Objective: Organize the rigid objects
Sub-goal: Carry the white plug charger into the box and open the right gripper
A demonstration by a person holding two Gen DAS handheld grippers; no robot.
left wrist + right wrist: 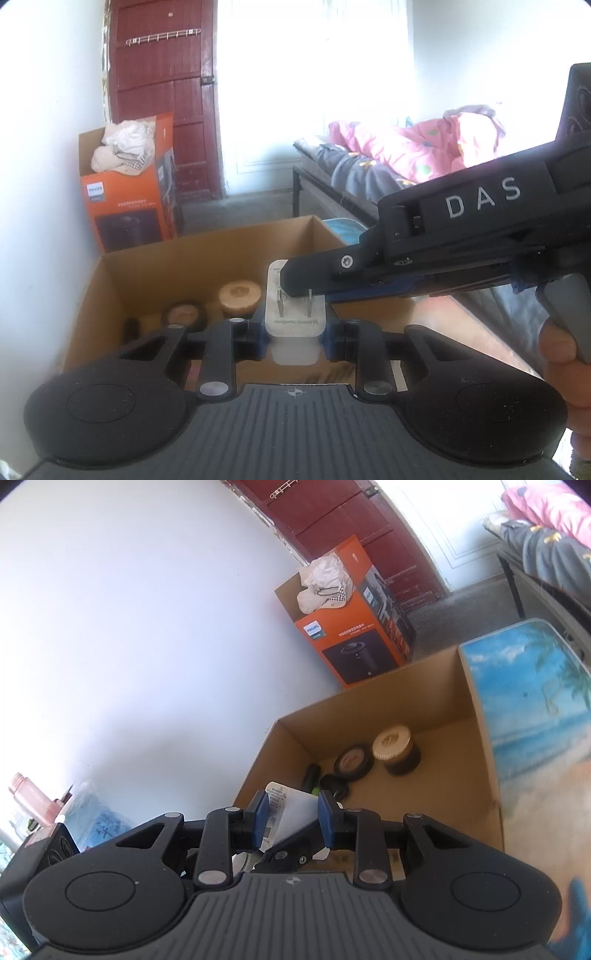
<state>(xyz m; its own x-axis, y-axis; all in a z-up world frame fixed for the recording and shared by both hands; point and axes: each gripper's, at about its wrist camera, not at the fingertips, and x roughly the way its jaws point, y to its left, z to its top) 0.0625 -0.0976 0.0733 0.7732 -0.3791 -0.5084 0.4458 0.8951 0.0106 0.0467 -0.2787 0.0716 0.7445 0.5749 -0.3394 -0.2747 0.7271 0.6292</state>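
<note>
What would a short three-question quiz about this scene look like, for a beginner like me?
1. True or false: the white plastic plug-in charger is gripped by both the left tool and the right tool.
2. Where does the round wood-topped jar sit? A) on the bed B) inside the open brown cardboard box C) in the orange box
3. What colour are the tool pads?

Key: 1 true; 2 B; 3 blue.
</note>
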